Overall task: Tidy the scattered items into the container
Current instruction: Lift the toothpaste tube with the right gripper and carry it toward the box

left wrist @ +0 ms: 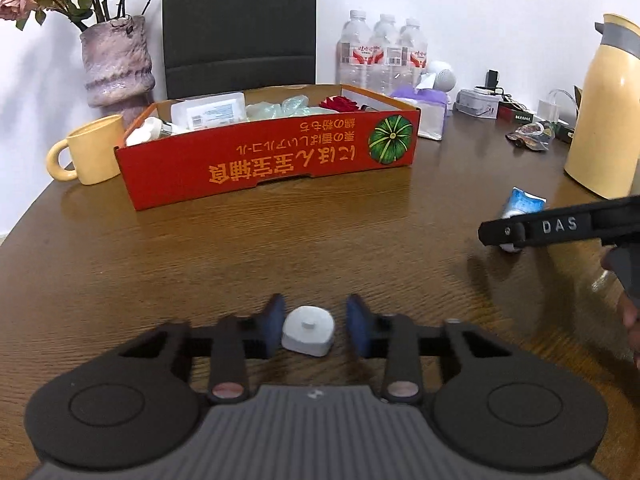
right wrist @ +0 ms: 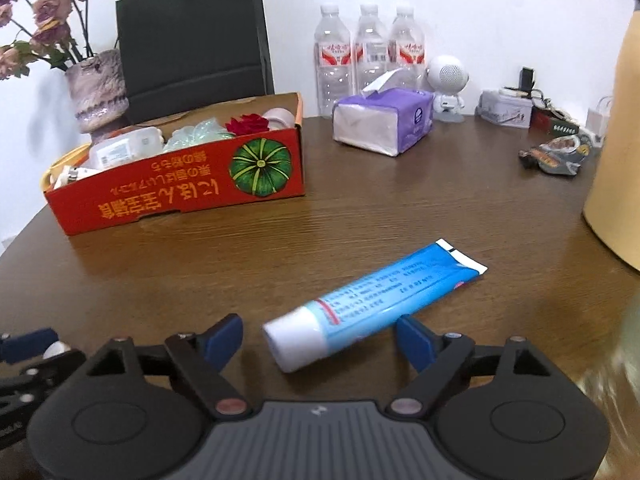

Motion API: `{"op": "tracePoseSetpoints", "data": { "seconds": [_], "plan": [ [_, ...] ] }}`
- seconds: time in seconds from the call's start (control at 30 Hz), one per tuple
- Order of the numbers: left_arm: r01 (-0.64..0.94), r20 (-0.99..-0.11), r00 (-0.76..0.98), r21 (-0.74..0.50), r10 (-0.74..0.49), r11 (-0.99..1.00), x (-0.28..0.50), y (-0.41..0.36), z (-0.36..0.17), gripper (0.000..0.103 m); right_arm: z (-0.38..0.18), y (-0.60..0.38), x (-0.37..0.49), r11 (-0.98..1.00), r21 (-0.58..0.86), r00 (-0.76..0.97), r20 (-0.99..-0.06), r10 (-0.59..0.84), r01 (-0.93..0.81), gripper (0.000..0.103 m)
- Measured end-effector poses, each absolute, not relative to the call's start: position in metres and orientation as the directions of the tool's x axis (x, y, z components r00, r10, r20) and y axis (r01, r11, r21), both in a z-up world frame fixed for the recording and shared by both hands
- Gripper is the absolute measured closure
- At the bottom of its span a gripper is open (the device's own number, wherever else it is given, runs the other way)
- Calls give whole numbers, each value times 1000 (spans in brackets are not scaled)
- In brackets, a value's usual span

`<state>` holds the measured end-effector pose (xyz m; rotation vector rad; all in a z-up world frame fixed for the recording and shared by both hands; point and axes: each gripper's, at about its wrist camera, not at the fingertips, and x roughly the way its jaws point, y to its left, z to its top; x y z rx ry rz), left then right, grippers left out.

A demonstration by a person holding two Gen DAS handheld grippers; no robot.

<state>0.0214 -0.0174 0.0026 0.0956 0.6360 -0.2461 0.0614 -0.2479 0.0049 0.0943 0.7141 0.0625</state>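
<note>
**Q:** What lies in each claw, and where?

**A:** Left claw: a small white cap-like piece rests on the surface between the two blue pads, a narrow gap showing on either side; the jaws are spread and grip nothing. Right claw: a blue tube with a white cap lies on the surface, cap end between the pads, crimped tail running ahead and to the right. These jaws stand wide apart, released; the right pad sits just beside the tube's underside, and contact cannot be confirmed.

**Q:** How should each thing handle?

**A:** The white piece looks light, rigid and squat, likely to skid if pinched off-centre; take it across its flat sides, pads level. The tube appears soft-walled and would dent or squirm under a hard squeeze. Its stiffest hold is probably the shoulder just behind the cap, taken across the width. The glossy skin may slip, and the long tail may sag once lifted.

**Q:** And outward from the claws?

**A:** Ahead and left of both claws stands the red cardboard box, open-topped, already holding a clear case, a red rose and other small items. Beyond it: a vase of dried roses, a yellow mug, water bottles, a purple tissue pack, and, far right, a cream jug.
</note>
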Motion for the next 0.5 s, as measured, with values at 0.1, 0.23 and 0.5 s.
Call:
{"op": "tracePoseSetpoints", "data": {
  "seconds": [0.1, 0.23, 0.5],
  "plan": [
    [248, -598, 779, 15, -190, 969, 19, -15, 1, 70, 3, -251, 62, 994, 102, 758, -647, 87, -27, 21],
    [263, -602, 774, 26, -195, 964, 16, -16, -1, 53, 2, -250, 66, 998, 60, 758, -651, 51, -15, 20],
    [273, -594, 774, -2, -221, 962, 15, -13, -1, 76, -1, -241, 80, 994, 20, 773, -627, 94, -105, 47]
  ]
}}
